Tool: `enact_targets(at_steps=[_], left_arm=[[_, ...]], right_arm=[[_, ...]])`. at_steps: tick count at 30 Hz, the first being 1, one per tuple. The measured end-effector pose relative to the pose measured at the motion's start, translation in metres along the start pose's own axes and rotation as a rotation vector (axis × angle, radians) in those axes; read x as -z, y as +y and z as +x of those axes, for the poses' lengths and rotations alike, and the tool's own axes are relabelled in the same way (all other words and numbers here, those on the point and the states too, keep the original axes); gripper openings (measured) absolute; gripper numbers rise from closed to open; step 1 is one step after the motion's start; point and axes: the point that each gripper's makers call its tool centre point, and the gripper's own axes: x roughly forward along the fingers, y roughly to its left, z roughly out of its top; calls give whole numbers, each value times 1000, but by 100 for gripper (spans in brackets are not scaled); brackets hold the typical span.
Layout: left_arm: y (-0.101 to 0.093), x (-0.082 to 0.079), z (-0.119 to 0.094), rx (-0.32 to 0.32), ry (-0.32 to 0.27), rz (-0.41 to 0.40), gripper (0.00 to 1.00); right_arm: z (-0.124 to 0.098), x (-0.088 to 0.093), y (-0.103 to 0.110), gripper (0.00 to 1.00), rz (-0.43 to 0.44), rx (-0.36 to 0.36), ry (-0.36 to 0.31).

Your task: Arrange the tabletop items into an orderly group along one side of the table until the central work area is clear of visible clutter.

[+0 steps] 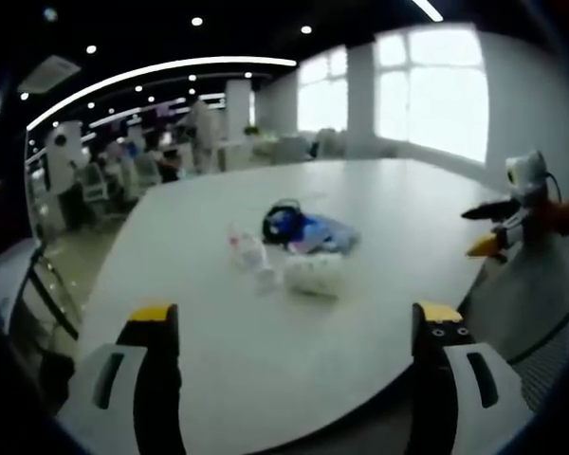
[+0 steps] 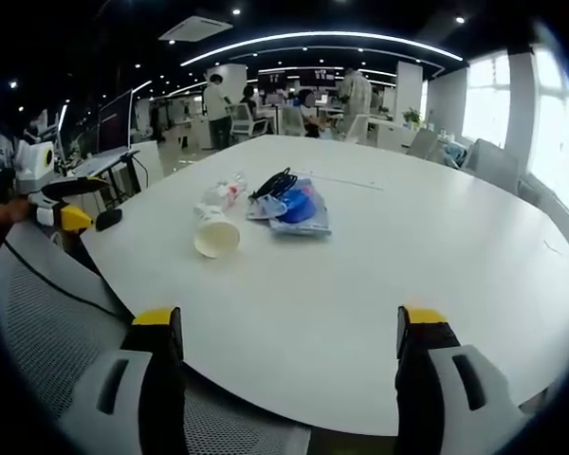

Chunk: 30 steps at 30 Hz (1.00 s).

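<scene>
**Clutter mid-bench, both hand-held grippers spread and empty**

The left hand-held gripper (image 1: 294, 327) hangs over the near edge of the white bench (image 1: 389, 237), jaws spread wide with nothing between them. Well ahead of it, toward the middle of the bench, lies a small cluster: a white paper cup (image 1: 315, 273) on its side, a clear plastic bottle (image 1: 248, 250) just beside it, and a blue pouch (image 1: 318, 232) with a black cable (image 1: 283, 210) on it.

The right hand-held gripper (image 2: 286, 327) sits at another edge, jaws likewise spread and empty. From there the cup (image 2: 216, 233) lies nearest, its mouth facing the camera, the bottle (image 2: 220, 193) behind it and the pouch (image 2: 299, 209) alongside. A mesh chair (image 2: 47, 313) stands by that edge.
</scene>
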Motion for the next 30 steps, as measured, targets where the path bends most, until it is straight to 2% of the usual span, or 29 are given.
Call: enact_targets(at_steps=[3, 14, 19, 26, 30], left_arm=[[-2, -1, 0, 13, -6, -27, 99], [-12, 1, 0, 74, 11, -32, 100], [-17, 2, 1, 107, 22, 29, 99], [-17, -4, 7, 143, 25, 68, 99], [-14, -8, 18, 187, 44, 170, 98]], right_arm=[[-1, 0, -1, 93, 2, 3, -2], [-1, -4, -1, 95, 21, 3, -21], [-1, -4, 0, 95, 18, 0, -20], [-1, -3, -1, 94, 24, 2, -21], [-1, -3, -1, 93, 22, 1, -19]])
